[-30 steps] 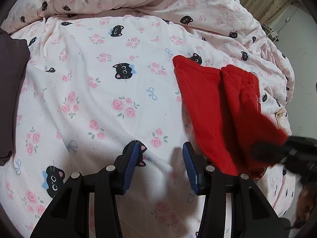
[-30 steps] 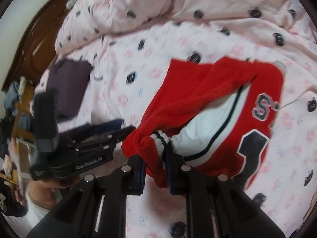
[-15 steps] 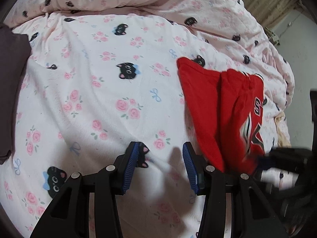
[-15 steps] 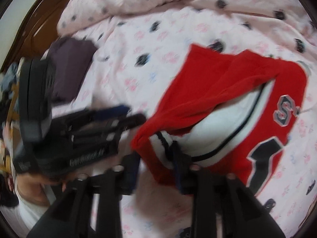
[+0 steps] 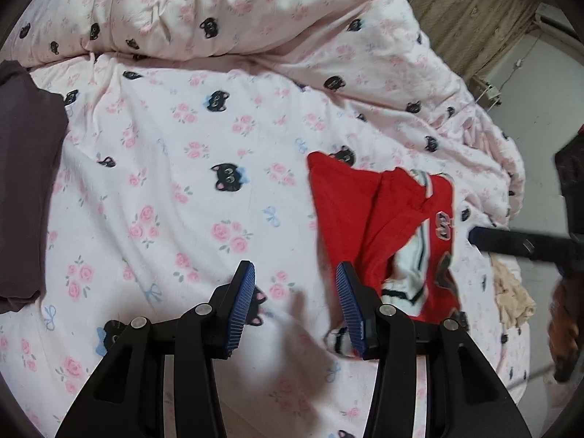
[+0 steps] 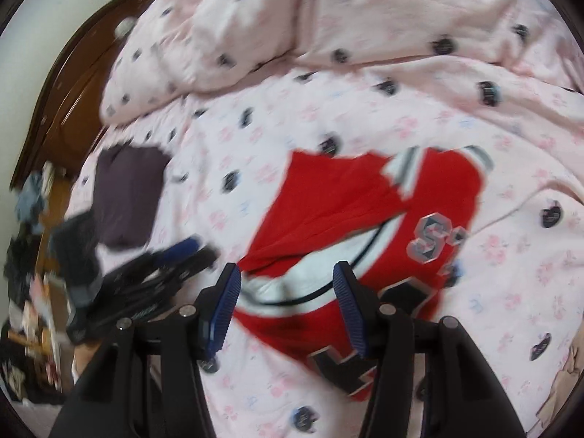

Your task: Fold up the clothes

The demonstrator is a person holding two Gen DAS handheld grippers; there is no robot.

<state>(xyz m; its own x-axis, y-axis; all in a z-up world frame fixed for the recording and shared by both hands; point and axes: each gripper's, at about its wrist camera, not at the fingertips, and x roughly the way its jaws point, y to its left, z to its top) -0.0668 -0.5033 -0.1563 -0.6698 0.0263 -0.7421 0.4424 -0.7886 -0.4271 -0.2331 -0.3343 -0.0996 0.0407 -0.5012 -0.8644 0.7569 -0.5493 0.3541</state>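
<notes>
A red jersey (image 6: 339, 200) with white trim and grey letters lies partly folded on the pink cat-print bedsheet (image 6: 511, 255). My right gripper (image 6: 286, 303) hovers over the jersey's near edge. Its jaws are opening and the pads press on nothing; the cloth lies below them. In the left wrist view the jersey (image 5: 350, 215) sits just right of my left gripper (image 5: 295, 303), which is open over bare sheet with nothing between its fingers. The right gripper (image 5: 511, 244) shows as a dark bar at the right edge. The left gripper (image 6: 164, 266) appears blurred at the left.
A folded dark purple garment (image 5: 25, 182) (image 6: 127, 193) lies at the left of the bed. A bunched duvet (image 5: 237, 11) fills the back. A wooden headboard (image 6: 62, 109) and clutter (image 6: 29, 292) stand left. Beige cloth (image 5: 511, 299) lies at the bed's right edge.
The right gripper has let go of the jersey's cuffed edge and lifted away. The jersey now lies flatter, with its letters showing. The left gripper has barely moved.
</notes>
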